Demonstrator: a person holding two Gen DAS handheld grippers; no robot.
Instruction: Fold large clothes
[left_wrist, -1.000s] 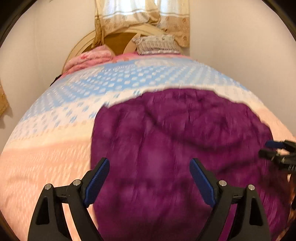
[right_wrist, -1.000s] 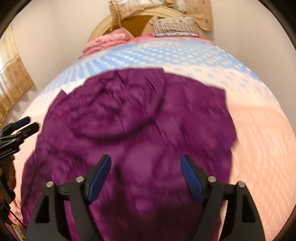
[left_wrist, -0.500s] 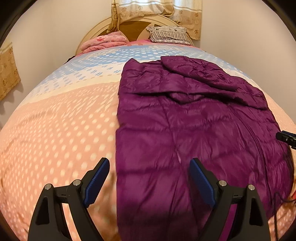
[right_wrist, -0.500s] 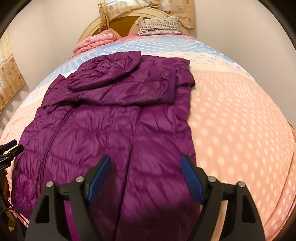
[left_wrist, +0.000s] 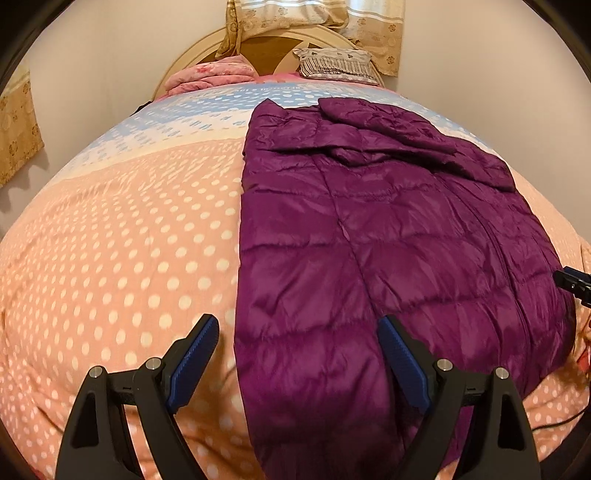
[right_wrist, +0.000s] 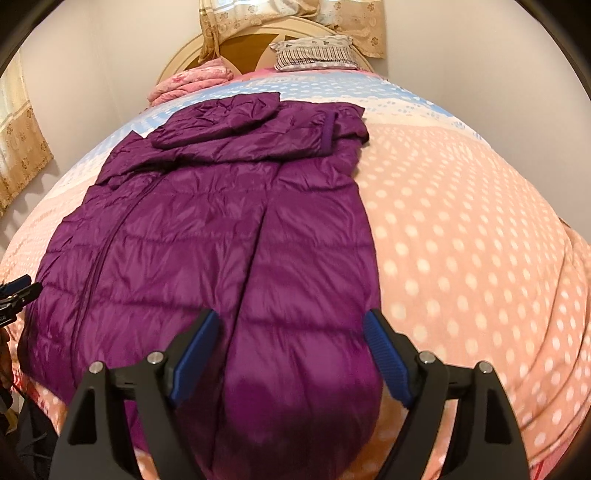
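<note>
Purple coat lay flat on bed; L gripper & R gripper both had fingers wide, holding nothing.

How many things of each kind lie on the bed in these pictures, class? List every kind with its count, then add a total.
Purple padded coat: 1
Striped pillow: 1
Folded pink blanket: 1
Total: 3
</note>
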